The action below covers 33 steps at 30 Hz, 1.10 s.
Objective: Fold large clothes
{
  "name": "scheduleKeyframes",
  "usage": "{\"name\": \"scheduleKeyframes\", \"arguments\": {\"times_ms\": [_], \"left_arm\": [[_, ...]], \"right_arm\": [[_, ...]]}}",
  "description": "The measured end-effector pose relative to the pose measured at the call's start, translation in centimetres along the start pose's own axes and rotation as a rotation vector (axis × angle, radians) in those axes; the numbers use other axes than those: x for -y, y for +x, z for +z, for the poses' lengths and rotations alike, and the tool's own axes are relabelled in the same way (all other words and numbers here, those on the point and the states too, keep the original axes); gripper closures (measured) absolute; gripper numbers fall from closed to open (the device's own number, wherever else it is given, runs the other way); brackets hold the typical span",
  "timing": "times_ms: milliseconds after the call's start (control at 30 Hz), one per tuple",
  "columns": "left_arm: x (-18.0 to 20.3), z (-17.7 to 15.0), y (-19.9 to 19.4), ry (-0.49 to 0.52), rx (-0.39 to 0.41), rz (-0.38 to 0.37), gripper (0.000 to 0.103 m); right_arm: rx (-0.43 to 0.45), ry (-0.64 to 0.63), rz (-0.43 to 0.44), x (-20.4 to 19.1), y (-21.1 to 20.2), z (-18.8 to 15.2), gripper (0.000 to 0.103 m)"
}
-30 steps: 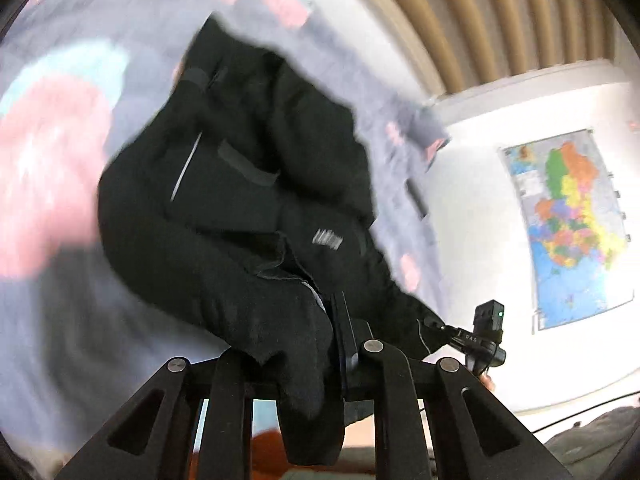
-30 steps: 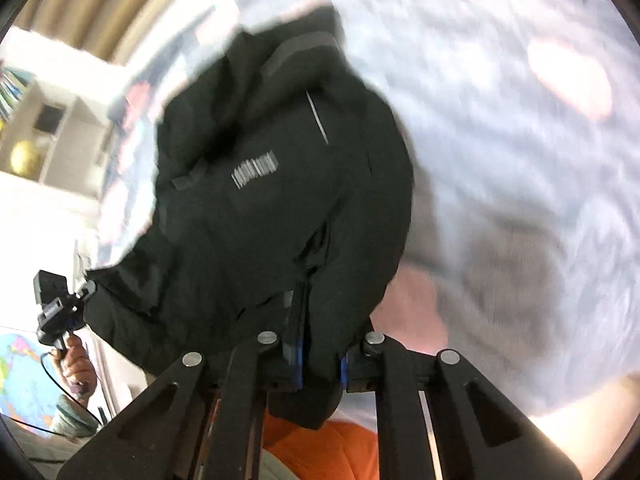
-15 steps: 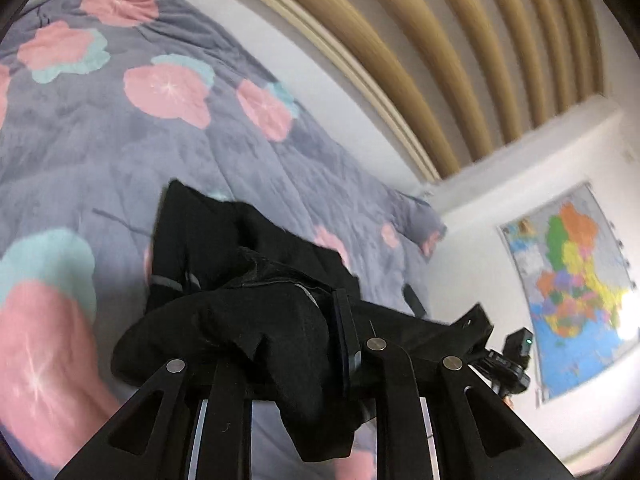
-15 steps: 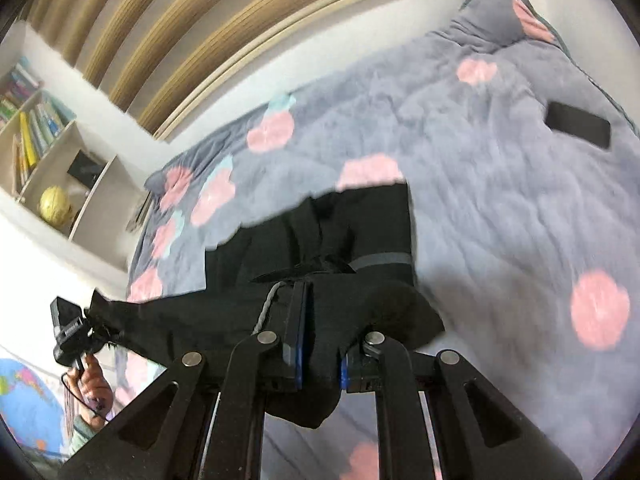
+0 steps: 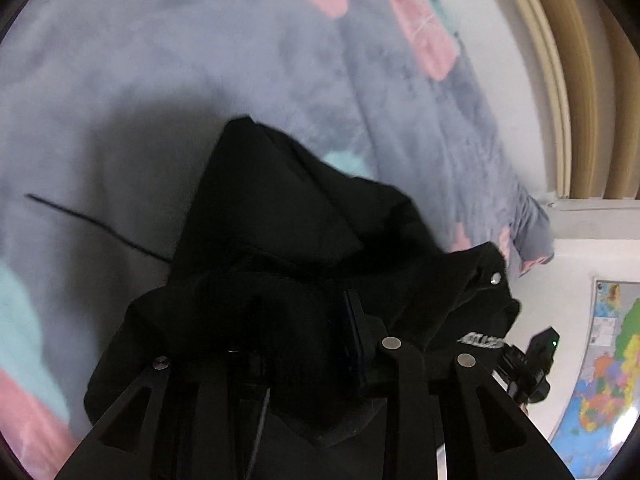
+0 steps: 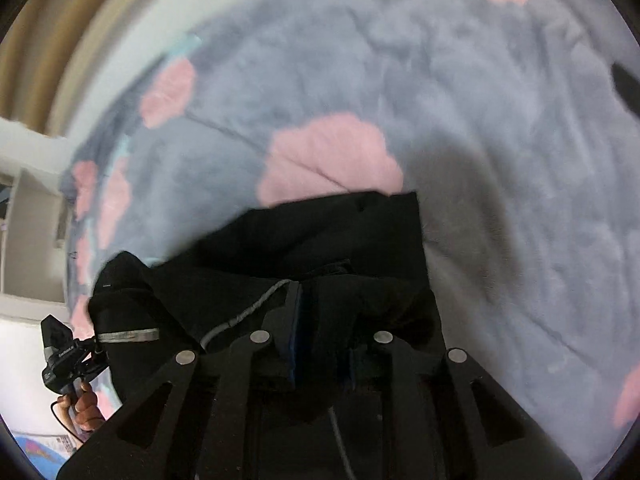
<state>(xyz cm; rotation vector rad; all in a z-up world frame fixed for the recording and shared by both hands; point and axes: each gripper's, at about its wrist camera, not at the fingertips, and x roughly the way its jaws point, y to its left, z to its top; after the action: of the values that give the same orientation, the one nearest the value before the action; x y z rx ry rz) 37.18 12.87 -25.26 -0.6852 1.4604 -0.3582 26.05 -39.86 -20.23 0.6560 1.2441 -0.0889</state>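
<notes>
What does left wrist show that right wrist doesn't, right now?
Left wrist only: colourful wall map, tan slatted panel, thin dark line on the blanket, white lettering and metal snap on the garment.

Right wrist only: white shelf unit, grey reflective strip, dark flat object at the blanket's far edge, bare hand holding the other grip.

Both: black jacket clamped in each hand-held gripper, left and right, over the grey blanket with pink flowers.

The left tool (image 5: pixel 304 344) was clamped on black cloth, pointing down and forward. The right tool (image 6: pixel 320 340) was likewise closed on cloth. A bare hand (image 6: pixel 86 408) gripped the left tool's handle.
</notes>
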Motion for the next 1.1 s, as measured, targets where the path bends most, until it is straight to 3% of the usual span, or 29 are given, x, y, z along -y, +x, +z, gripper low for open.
{"name": "scheduleKeyframes", "arguments": {"times_ms": [167, 333, 367, 400, 467, 533, 600, 700, 800, 933, 1100], "left_arm": [[-0.8, 0.0, -0.2, 0.023, -0.028, -0.053, 0.068], [1.2, -1.8, -5.2, 0.216, -0.057, -0.084, 0.053], [1.3, -2.2, -6.2, 0.237, -0.061, -0.093, 0.043], [1.5, -2.8, -7.7, 0.264, -0.062, -0.097, 0.035], [1.8, -4.2, -10.4, 0.308, -0.066, -0.107, 0.029], [2.2, -5.5, -13.0, 0.351, -0.063, -0.147, 0.029], [2.8, -6.6, -15.2, 0.386, -0.03, -0.162, 0.025], [3.3, -6.8, -16.0, 0.402, 0.036, -0.119, 0.023], [2.2, -4.9, -14.5, 0.319, 0.092, -0.083, 0.023], [0.6, -1.9, -12.1, 0.217, 0.16, -0.021, 0.023], [1.0, 0.6, -9.6, 0.267, 0.156, 0.081, 0.023]], "right_arm": [[-0.048, 0.013, -0.007, 0.8, 3.7, 0.5, 0.08], [-0.041, -0.017, 0.023, 1.0, 0.7, 0.7, 0.077], [-0.029, -0.018, 0.04, 1.0, -0.3, 0.6, 0.076], [-0.017, -0.017, 0.069, 1.2, -1.9, 0.4, 0.072], [-0.003, -0.018, 0.1, 1.1, -4.0, -0.2, 0.063], [0.023, -0.036, 0.122, 0.8, -6.5, -1.0, 0.049], [0.061, -0.072, 0.091, 0.2, -8.5, -1.7, 0.036], [0.125, -0.147, 0.038, -1.3, -10.8, -2.6, 0.027], [0.138, -0.19, -0.004, -1.9, -10.4, -2.4, 0.02], [0.137, -0.233, -0.044, -2.0, -7.9, -1.1, 0.02], [0.127, -0.316, -0.11, -1.8, -4.2, 0.6, 0.02]]}}
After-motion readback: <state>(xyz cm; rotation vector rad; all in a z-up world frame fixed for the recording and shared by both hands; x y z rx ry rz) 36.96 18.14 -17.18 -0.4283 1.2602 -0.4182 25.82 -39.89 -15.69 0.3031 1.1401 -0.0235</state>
